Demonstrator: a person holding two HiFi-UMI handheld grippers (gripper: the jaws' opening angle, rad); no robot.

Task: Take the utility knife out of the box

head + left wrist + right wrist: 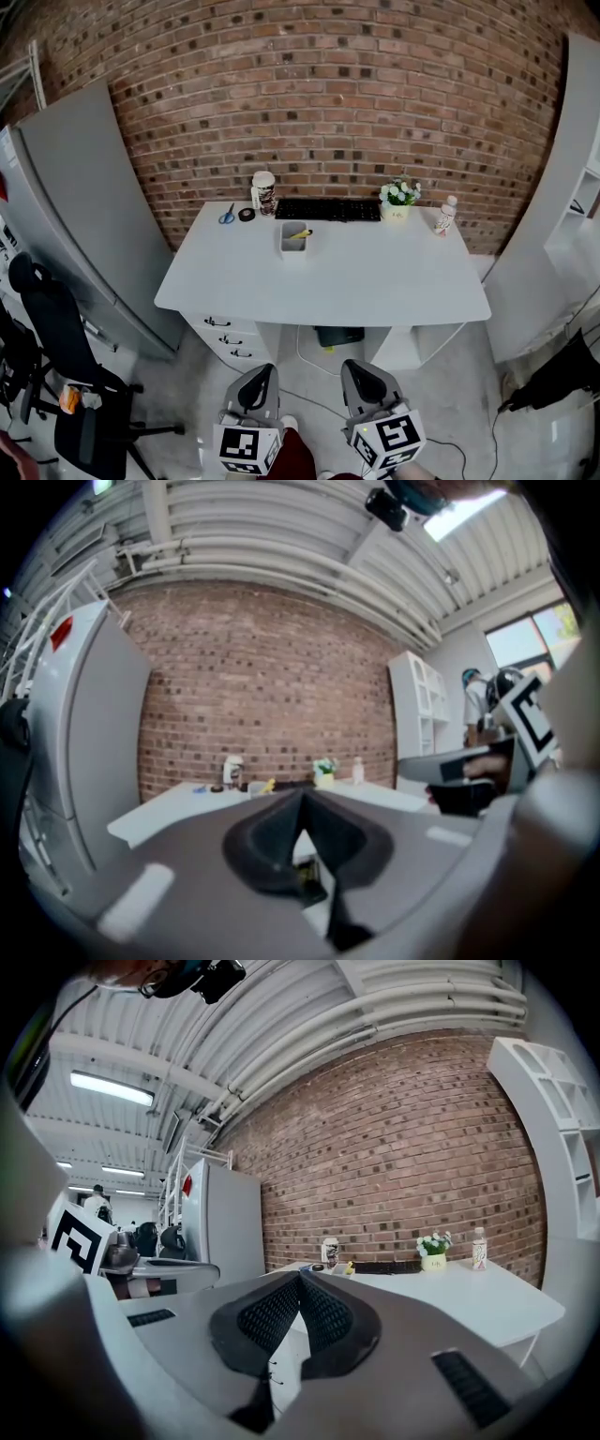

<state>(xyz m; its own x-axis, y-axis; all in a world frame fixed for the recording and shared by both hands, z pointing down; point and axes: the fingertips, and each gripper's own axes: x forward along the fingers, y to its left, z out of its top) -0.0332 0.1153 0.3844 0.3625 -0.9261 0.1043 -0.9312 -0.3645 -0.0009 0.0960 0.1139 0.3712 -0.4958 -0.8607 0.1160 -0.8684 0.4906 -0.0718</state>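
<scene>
Plainly, the job has hardly begun: the yellow-handled utility knife (300,233) lies slantwise in the small, pale, open-topped box (292,247), which sits toward the back of the smooth white counter (375,277), just in front of a flat black keyboard (327,209). The left gripper (260,373) and the right gripper (361,368) hang side by side over the floor, well short of the counter's front edge, each with its dark ribbed jaws pressed together on nothing. Reaching in, grasping and lifting out are all left to do. Behind it all runs a rough red brick wall (328,103).
</scene>
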